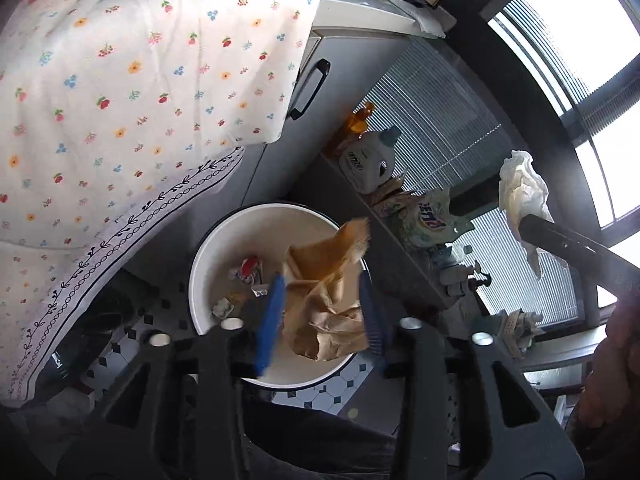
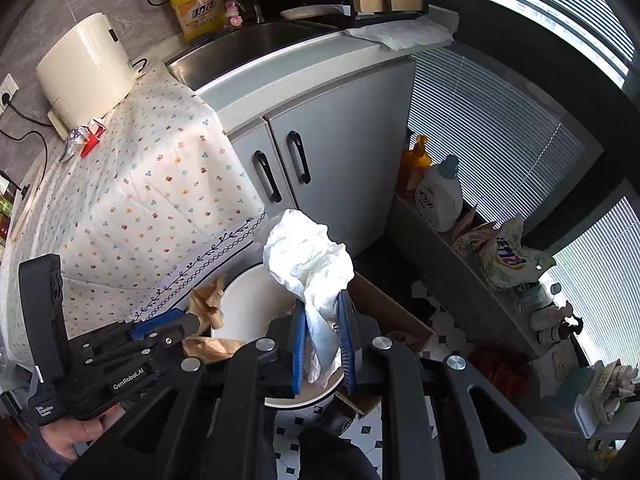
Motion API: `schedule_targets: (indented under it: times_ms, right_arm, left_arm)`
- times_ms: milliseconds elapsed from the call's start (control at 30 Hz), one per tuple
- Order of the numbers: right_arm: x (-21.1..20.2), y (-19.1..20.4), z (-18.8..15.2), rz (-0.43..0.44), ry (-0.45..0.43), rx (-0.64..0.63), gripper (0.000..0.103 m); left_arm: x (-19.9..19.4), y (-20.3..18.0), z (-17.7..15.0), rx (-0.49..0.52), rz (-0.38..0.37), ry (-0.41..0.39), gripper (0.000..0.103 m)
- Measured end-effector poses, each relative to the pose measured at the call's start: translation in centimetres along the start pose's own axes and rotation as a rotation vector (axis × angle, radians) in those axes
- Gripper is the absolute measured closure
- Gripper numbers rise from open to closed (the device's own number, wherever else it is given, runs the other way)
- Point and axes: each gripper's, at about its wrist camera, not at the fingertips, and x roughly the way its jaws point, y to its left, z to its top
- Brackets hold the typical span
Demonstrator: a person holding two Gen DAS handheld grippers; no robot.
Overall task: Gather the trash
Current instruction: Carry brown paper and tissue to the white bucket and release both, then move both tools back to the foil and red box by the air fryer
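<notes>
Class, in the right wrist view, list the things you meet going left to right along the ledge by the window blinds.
orange bottle → white detergent bottle → crumpled printed pouch → small pump bottles

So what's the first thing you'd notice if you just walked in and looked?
Probably the crumpled white tissue pinched in the right hand-held gripper, above the white bin on the tiled floor. Next, the brown paper bag between the open fingers of the left hand-held gripper, over that bin. Beside them hangs a flowery tablecloth.
</notes>
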Motion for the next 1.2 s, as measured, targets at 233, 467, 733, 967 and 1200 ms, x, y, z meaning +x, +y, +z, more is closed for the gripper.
schedule_targets:
  times_ms: [233,467,733,967,1200]
  right_arm:
    - [1.3,0.3,-0.4,0.037,0.046,0.03,0.086]
    - [4.1,3.3,-0.2,0.126,0.109,-0.006,0.084]
    - [6.6,6.0,0.1,0.139,0.169,-0.051,0.041]
    - [6.0,7.9,1.7,0.136,0.127,-0.095,0.025]
    - [4.8,10.7,3.2,0.167,0.075,-0.154,0.022]
  left_arm:
    - [-2.2,0.5,1.3,0.026,0.05,-0.042,0.025]
    - [-7.8,2.5,2.5,0.004,0.103,-0.139,0.016]
    - [-13.6,5.4,3.4,-0.078,0.218,-0.257,0.015]
    - [-17.4,6.9,2.5,-0.124,0.276,-0.33,0.013]
    - [-19.5,8.6,1.6,-0.168,0.304,-0.37,0.012]
